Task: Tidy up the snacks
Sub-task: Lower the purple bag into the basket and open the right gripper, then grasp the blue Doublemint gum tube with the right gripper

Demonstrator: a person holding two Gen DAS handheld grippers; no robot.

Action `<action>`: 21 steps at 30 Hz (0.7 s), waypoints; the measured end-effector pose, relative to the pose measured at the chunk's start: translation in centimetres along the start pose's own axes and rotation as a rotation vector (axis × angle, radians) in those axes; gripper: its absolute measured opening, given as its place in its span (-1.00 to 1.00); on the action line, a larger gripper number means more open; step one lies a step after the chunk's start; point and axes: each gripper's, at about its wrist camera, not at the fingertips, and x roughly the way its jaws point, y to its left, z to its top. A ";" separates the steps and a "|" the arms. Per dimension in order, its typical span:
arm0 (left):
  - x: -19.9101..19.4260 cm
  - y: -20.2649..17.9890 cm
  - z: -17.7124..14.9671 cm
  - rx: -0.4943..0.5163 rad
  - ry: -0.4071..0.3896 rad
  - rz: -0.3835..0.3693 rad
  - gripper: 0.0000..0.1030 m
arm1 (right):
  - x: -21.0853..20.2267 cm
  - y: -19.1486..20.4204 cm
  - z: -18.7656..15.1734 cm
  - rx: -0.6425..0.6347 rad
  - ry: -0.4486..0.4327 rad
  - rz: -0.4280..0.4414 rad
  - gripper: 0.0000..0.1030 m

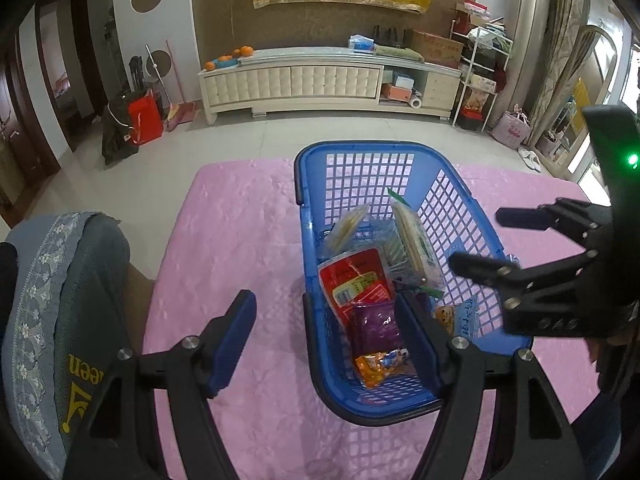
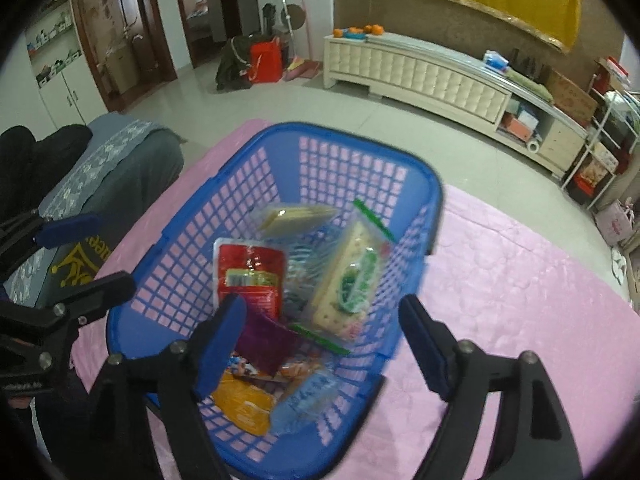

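Observation:
A blue lattice basket (image 1: pixel 360 148) (image 2: pixel 340 132) stands on a pink cloth (image 1: pixel 240 220) (image 2: pixel 520 280). Inside lie a red packet (image 1: pixel 354 276) (image 2: pixel 250 276), a purple one (image 1: pixel 376 322) (image 2: pixel 266 340), an orange one (image 1: pixel 374 366) (image 2: pixel 242 402) and a green-printed cracker pack (image 1: pixel 414 246) (image 2: pixel 348 280), which leans on the right wall and is blurred. My right gripper (image 2: pixel 322 340) (image 1: pixel 484 240) hangs open above the basket's near right side, nothing between its fingers. My left gripper (image 1: pixel 326 340) (image 2: pixel 86 258) is open astride the basket's left wall, pads apart from it.
A yellow wafer pack (image 1: pixel 346 226) and a pale blue packet (image 1: pixel 466 318) also lie in the basket. A grey-blue covered seat (image 1: pixel 60 300) (image 2: pixel 120 160) stands against the cloth's left edge. Tiled floor and a cream cabinet (image 1: pixel 320 76) lie beyond.

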 end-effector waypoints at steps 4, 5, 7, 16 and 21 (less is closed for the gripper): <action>0.0 -0.9 0.5 0.012 -0.003 -0.006 0.35 | -1.4 -1.8 -0.1 0.018 -0.001 -0.038 0.64; 0.0 -1.2 0.6 0.018 -0.003 -0.008 0.35 | -1.6 -2.3 -0.1 0.025 0.002 -0.050 0.64; 0.1 -2.0 1.0 0.030 -0.001 -0.010 0.35 | -2.1 -3.4 -0.3 0.050 0.006 -0.065 0.64; 2.1 -5.0 2.5 0.056 0.050 -0.054 0.35 | -2.7 -8.9 -1.8 0.182 0.063 -0.102 0.64; 4.7 -5.3 3.7 -0.006 0.127 -0.083 0.35 | -2.4 -11.1 -3.0 0.228 0.097 -0.102 0.64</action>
